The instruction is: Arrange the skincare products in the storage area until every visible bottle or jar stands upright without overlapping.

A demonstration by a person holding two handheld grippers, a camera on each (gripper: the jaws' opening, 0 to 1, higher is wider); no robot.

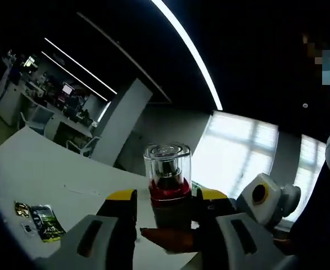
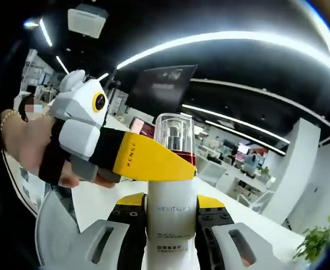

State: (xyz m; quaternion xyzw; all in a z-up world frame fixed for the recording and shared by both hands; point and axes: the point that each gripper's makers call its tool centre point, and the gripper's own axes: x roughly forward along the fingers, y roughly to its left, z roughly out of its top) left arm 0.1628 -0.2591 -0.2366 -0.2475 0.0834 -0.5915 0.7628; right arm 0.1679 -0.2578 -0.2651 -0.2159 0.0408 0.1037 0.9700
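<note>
A white bottle (image 2: 173, 222) marked REVITALIFT, with a red collar and a clear cap (image 2: 174, 132), is held upright in the air. My right gripper (image 2: 171, 216) is shut on its white body. My left gripper (image 1: 167, 196) straddles the red collar (image 1: 168, 190) just under the clear cap (image 1: 167, 160); a thin gap shows between its left jaw and the collar. In the right gripper view the left gripper (image 2: 145, 163) reaches in from the left, one yellow jaw crossing the front of the collar. The right gripper's body (image 1: 263, 194) sits to the right in the left gripper view.
A white table (image 1: 52, 174) lies below, with small printed packets (image 1: 41, 220) on its near left part. A person's hand (image 2: 30, 149) holds the left gripper. Desks, chairs and monitors fill the office behind. A green plant (image 2: 316, 242) stands at the lower right.
</note>
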